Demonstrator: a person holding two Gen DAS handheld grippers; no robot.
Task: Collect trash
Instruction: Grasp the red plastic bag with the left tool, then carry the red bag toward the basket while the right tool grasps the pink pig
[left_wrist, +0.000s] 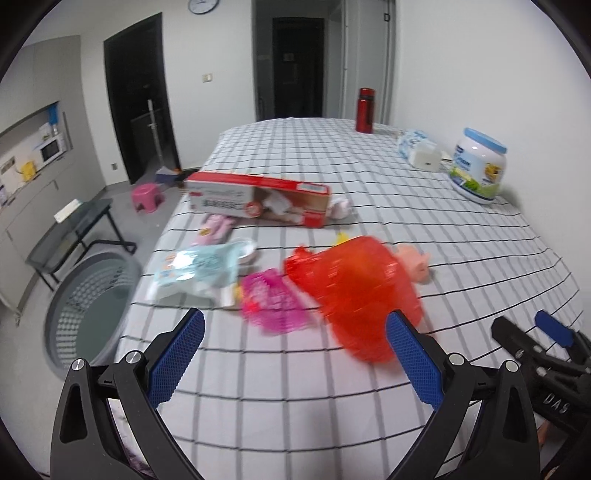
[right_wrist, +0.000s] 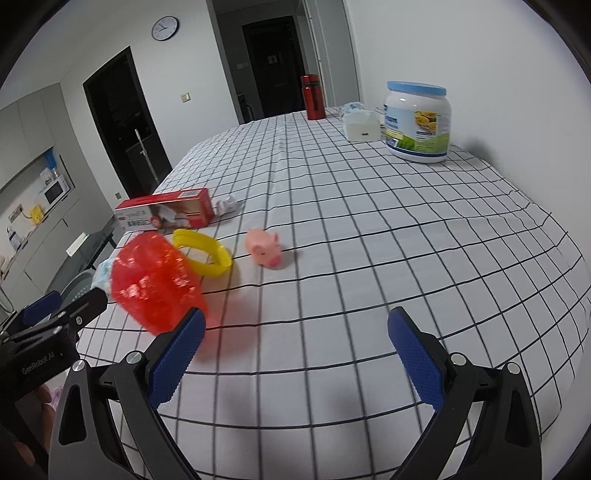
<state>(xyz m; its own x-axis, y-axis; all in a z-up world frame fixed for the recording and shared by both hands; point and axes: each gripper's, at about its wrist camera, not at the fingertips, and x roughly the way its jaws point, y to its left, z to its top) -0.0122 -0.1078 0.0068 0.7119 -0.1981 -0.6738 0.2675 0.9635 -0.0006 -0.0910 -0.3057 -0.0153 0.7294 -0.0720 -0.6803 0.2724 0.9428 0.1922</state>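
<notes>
Hovering low over the checked table (left_wrist: 332, 155), left gripper (left_wrist: 295, 354) wide apart, empty | right gripper (right_wrist: 295, 354) beside it, likewise wide, empty | red box (left_wrist: 258, 199) lying flat near the left edge, long axis crosswise | red wrapper (left_wrist: 354, 291) crumpled just ahead.

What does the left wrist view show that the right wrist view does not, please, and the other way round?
Only the left wrist view shows the pink wrapper, the pale packet and the pink stool. Only the right wrist view shows the yellow ring in full. Both share the red bag, toy pig, long box, red bottle, big jar and basket; both grippers, left and right, are open.
</notes>
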